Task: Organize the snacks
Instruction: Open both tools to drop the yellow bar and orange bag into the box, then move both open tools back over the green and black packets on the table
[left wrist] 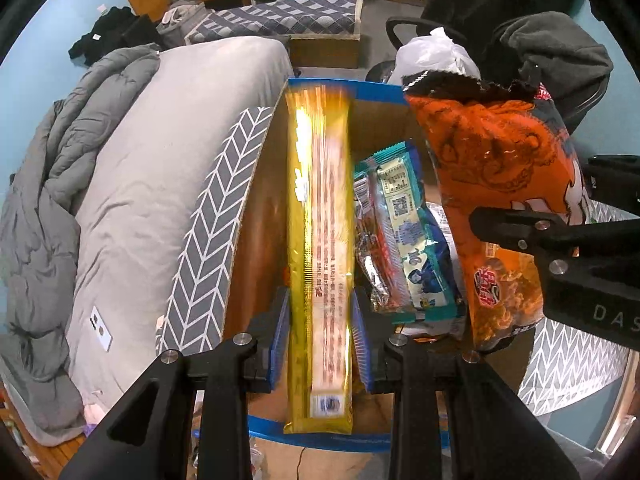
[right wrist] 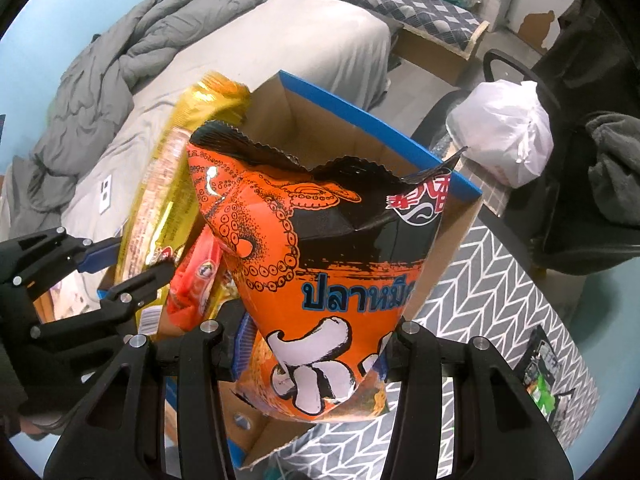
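Left wrist view: several snacks already boxed; left gripper fingers clamp a yellow packet, right gripper fingers an orange bag, both unplaced.

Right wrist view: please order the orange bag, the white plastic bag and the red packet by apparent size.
1. orange bag, though it is nearest the camera
2. white plastic bag
3. red packet, partly hidden

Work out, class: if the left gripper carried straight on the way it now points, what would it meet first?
The left gripper, shut on the long yellow packet, points down into the cardboard box. Probably the packet's far end meets the box's inside first; depth is unclear.
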`<state>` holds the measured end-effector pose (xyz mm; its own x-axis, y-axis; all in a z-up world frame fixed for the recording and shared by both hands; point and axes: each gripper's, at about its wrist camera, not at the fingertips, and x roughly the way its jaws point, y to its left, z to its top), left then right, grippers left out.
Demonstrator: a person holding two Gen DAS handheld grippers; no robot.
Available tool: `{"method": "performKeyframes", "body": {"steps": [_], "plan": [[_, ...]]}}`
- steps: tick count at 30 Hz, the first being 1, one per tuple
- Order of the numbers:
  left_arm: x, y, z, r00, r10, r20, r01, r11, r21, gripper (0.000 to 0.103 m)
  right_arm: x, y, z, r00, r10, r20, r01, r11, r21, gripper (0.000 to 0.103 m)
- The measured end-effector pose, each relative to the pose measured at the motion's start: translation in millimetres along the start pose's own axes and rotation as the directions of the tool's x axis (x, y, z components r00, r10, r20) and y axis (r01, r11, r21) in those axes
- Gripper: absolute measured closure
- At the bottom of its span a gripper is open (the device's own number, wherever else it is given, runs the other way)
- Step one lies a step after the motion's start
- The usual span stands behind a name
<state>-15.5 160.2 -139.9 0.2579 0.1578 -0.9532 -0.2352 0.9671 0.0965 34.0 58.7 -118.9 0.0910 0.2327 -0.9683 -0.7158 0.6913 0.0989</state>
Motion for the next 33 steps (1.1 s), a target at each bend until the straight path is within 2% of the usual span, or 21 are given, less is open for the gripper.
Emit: {"method": "performKeyframes", "body": {"steps": [4, 6, 9, 17, 29, 33], "plan": [[-3, -3, 2, 1.000, 0.015, 0.009, -0.015, 1.000, 0.006, 0.073, 0, 0, 1, 1.000, -0.001, -0.005, 0.001, 1.000, 0.001, 0.051], [-3, -4, 3, 1.000, 0.018, 0.004, -0.018, 1.000, 0.004, 0.073, -3, 2, 2, 1.000, -0.012, 0.003, 0.012, 1.000, -0.001, 0.040], [-6, -6, 4, 1.000, 0.020, 0.003, -0.020, 1.000, -0.002, 0.066, -9, 2, 2, 0.999, -0.042, 0.023, 0.042, 0.999, -0.010, 0.032], [-19, -13, 6, 1.000, 0.000, 0.030, 0.000, 1.000, -0.025, 0.056, -23, -7, -1, 0.994, -0.099, 0.052, 0.101, 0.994, -0.032, 0.029], [-31, -41, 11, 0.999, -0.035, 0.032, 0.035, 0.999, -0.013, 0.056, -33, -42, -21, 0.989, -0.138, 0.046, 0.138, 0.990, 0.008, 0.029], [-35, -54, 12, 0.998, -0.049, 0.032, 0.049, 0.999, 0.000, 0.052, -40, -54, -31, 0.987, -0.151, 0.046, 0.150, 0.988, 0.025, 0.028]]}}
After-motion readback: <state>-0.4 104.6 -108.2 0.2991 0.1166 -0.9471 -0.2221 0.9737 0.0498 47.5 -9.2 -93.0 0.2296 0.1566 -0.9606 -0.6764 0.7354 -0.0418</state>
